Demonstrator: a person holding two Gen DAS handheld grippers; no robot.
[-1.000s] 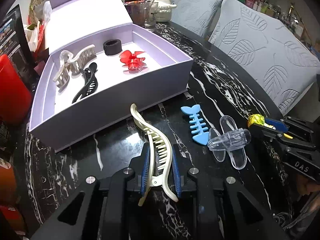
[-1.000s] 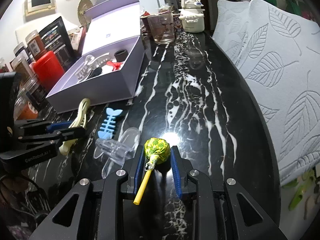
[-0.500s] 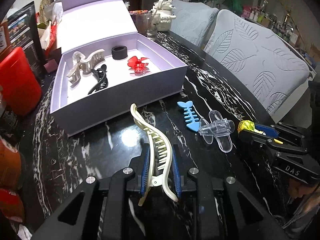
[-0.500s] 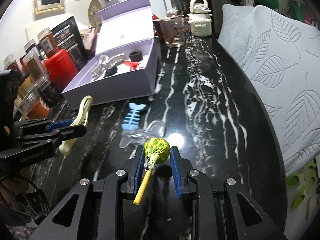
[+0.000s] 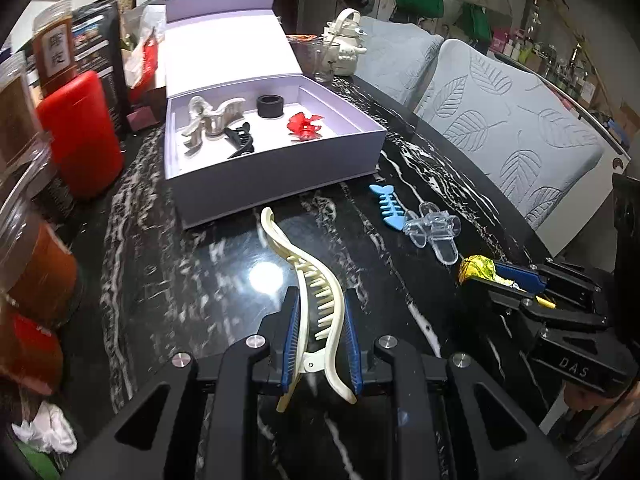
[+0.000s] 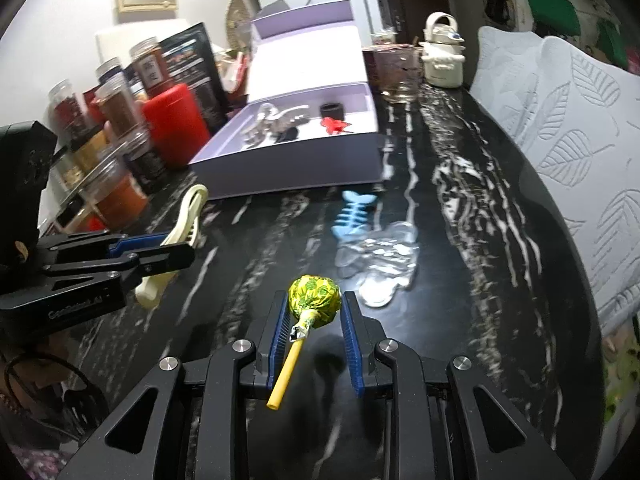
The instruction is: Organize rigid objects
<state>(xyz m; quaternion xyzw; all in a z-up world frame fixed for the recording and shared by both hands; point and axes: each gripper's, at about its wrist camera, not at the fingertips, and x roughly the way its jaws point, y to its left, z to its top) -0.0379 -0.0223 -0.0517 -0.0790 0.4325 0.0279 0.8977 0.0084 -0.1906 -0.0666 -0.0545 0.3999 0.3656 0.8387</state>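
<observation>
The left gripper (image 5: 319, 334) is clamping a long cream plastic banana hair clip (image 5: 308, 280) near its hinge and the right gripper (image 6: 313, 330) is pinching a yellow-green wrapped lollipop (image 6: 313, 301) by its round head, so either is risking pivoting loose short of the open lilac cardboard box (image 5: 280, 184) at the black marble tabletop's (image 5: 180, 248) far edge.

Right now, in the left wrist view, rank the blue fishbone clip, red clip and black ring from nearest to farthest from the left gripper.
From the left gripper:
1. Blue fishbone clip, on the table, ahead right.
2. Red clip, inside the lilac box, right part.
3. Black ring, inside the box, behind the red clip.

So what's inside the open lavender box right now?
The lavender box holds a beige claw clip, a black clip, a black ring and a red clip. Its near wall hides the front floor strip.
</observation>
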